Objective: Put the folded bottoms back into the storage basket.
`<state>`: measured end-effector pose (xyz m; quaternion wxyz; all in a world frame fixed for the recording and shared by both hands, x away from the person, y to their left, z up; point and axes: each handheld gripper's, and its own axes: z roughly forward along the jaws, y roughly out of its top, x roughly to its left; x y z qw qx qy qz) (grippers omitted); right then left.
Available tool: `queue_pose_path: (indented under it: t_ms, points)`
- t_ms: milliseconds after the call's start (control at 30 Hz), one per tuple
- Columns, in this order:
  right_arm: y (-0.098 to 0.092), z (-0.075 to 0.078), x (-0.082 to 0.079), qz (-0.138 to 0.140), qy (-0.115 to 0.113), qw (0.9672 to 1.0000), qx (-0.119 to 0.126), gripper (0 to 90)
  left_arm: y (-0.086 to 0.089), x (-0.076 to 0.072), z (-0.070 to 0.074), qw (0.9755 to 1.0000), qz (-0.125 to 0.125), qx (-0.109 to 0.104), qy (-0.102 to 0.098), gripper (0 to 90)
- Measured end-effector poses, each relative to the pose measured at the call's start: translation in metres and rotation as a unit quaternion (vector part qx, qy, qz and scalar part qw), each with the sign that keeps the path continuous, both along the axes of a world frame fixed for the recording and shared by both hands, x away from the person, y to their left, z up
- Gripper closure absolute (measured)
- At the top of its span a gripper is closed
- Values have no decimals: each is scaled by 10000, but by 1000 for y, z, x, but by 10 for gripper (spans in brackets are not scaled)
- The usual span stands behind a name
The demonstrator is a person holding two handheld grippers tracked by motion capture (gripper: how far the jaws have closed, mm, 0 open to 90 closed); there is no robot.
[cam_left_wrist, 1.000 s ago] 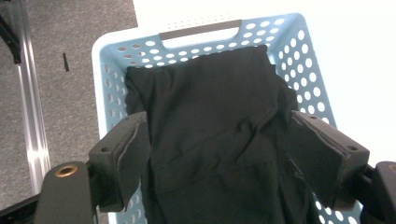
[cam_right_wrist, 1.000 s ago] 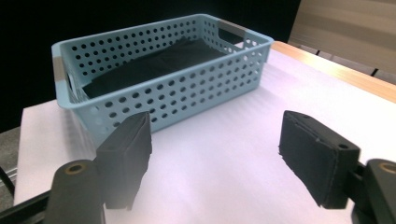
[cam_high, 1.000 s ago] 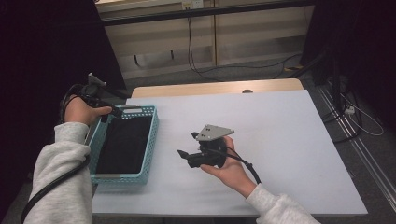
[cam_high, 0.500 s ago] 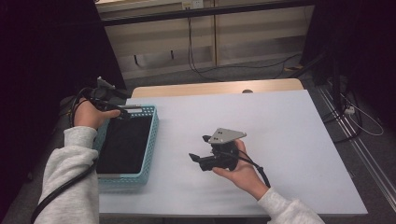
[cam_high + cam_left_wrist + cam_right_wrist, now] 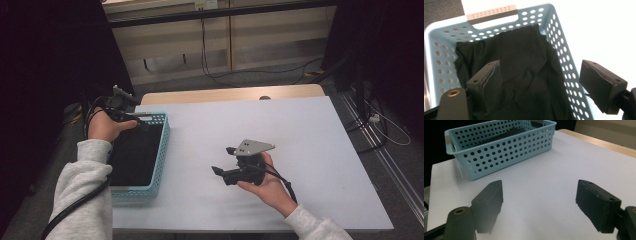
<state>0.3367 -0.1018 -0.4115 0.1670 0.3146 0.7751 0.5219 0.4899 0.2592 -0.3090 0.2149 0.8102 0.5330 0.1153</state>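
A light blue perforated basket (image 5: 163, 145) stands on the left part of the white table (image 5: 310, 135). A black cloth (image 5: 132, 157) lies crumpled inside it. My left gripper (image 5: 141, 122) hovers over the basket's far end, open. In the left gripper view its open jaws straddle the basket's right wall (image 5: 564, 65), one jaw above the black cloth (image 5: 524, 60) and the other outside over the table; nothing is between them. My right gripper (image 5: 223, 160) is held above the middle of the table, jaws pointing left toward the basket (image 5: 499, 147), open and empty (image 5: 539, 205).
The table's wooden far edge (image 5: 230, 94) borders a floor with cables (image 5: 220, 75). The table's right edge (image 5: 360, 165) drops to the floor. A dark area lies to the left of the basket.
My left hand has shifted slightly right, bringing its gripper over the basket's far end. My right hand has drifted right across the table. Both grippers stay open.
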Motion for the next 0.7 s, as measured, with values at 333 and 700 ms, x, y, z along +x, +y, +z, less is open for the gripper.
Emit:
queue_pose_path:
  t_ms: [333,700]
  points:
    - [-22,-3,-4,-151,53,9999,22,214,-19,-6,-8,9997,-215,-130,-29,179]
    - [-39,-10,-11,-293,96,9995,25,218,-37,-13,-18,9988,-418,-265,-34,177]
